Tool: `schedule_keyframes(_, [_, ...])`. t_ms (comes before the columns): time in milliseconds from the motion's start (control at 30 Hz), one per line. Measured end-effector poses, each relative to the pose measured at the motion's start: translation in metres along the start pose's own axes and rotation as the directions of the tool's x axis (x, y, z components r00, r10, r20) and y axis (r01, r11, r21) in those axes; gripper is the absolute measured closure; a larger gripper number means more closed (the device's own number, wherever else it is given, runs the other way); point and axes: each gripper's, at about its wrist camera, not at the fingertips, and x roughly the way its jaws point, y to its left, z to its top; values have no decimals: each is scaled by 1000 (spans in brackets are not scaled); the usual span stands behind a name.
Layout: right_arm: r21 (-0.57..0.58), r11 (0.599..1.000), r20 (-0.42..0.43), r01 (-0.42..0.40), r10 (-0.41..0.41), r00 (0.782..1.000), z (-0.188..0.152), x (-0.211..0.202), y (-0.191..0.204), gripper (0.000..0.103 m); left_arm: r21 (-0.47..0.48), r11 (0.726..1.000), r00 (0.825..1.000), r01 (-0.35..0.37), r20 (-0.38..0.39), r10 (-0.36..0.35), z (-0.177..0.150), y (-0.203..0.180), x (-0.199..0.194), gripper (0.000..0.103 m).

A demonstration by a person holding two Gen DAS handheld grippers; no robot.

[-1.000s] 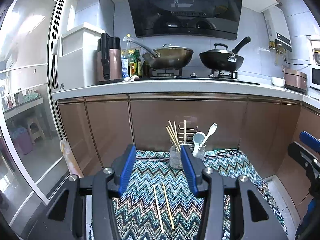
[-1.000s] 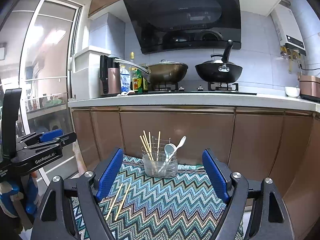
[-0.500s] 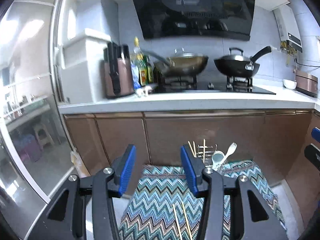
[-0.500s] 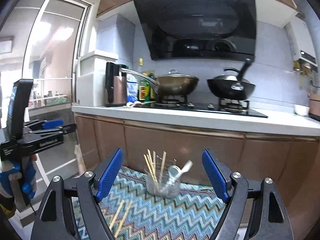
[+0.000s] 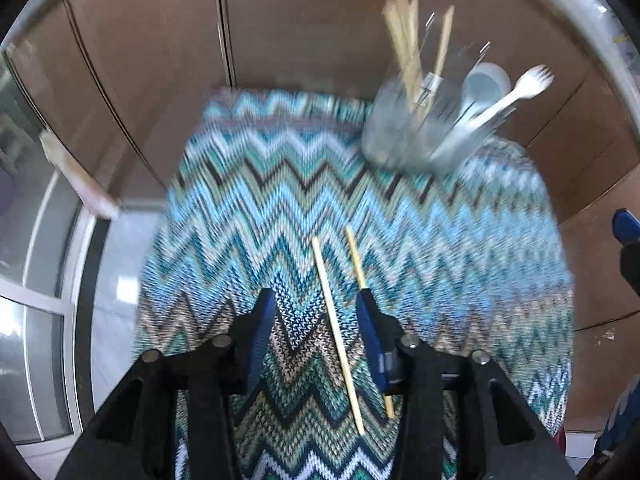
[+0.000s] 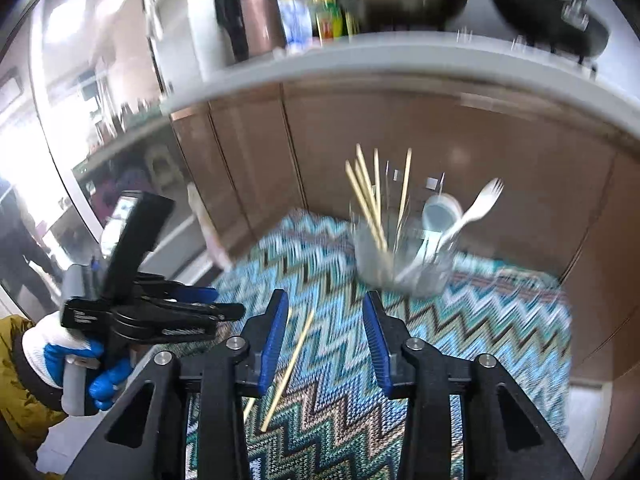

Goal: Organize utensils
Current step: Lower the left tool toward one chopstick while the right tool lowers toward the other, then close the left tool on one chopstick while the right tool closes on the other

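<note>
Two loose wooden chopsticks (image 5: pixel 338 332) lie side by side on a zigzag-patterned cloth (image 5: pixel 248 200). My left gripper (image 5: pixel 316 320) is open and empty, low over them, one chopstick between its fingers. A clear utensil holder (image 5: pixel 416 136) at the cloth's far right holds several chopsticks, a pale spoon and a white fork (image 5: pixel 516 94). In the right wrist view my right gripper (image 6: pixel 326 326) is open and empty above the cloth (image 6: pixel 500 320), with the loose chopsticks (image 6: pixel 288 368) lower left and the holder (image 6: pixel 404 264) ahead. The left gripper (image 6: pixel 224 304) shows there at left.
Brown cabinet doors (image 5: pixel 304 24) stand right behind the cloth. A white countertop (image 6: pixel 400 64) above carries pans, bottles and a knife block (image 6: pixel 256 20). A glass sliding door (image 5: pixel 36 280) is at the left. Both views are motion-blurred.
Both grippers have tilted down and dropped toward the cloth. The left one now hovers over the loose chopsticks. The right gripper's jaws are narrower than before.
</note>
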Motion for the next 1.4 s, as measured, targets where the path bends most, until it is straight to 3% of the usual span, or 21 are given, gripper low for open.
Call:
schedule_keyframes(167, [5,1000,-121,7,-6,993,-9,57,-9,66,-20,1000,994,21,-105,-23,14,1,50,76])
schedule_keyframes(333, [0,1000,-207,-4,4,978,-18,102,-9,68,-34,998,986,58,-154,-62,24,2,80,82])
schedule_keyframes(400, [1,1000,-243,-12,12,970,-21,119,-8,69,-26,998,983,59,-171,-63,25,4,91,93])
schedule_keyframes(500, [7,1000,-295,-16,18,955,-25,142,-10,72,-26,997,983,78,-162,-81,30,8,93,98])
schedule_keyframes(800, [-14,999,-463,-48,36,885,-28,215,14,79,-114,962,957,249,-122,-262,30,43,98,98])
schedule_keyframes(1033, [-28,999,-547,-33,13,837,-25,254,20,88,-143,939,940,314,-90,-328,19,76,87,98])
schedule_keyframes(1200, [-41,999,-543,-29,2,840,-23,254,23,96,-148,929,936,338,-52,-349,10,91,71,98])
schedule_keyframes(1400, [-30,997,-441,-65,45,897,-18,212,23,98,-120,934,942,335,25,-335,-3,95,33,98])
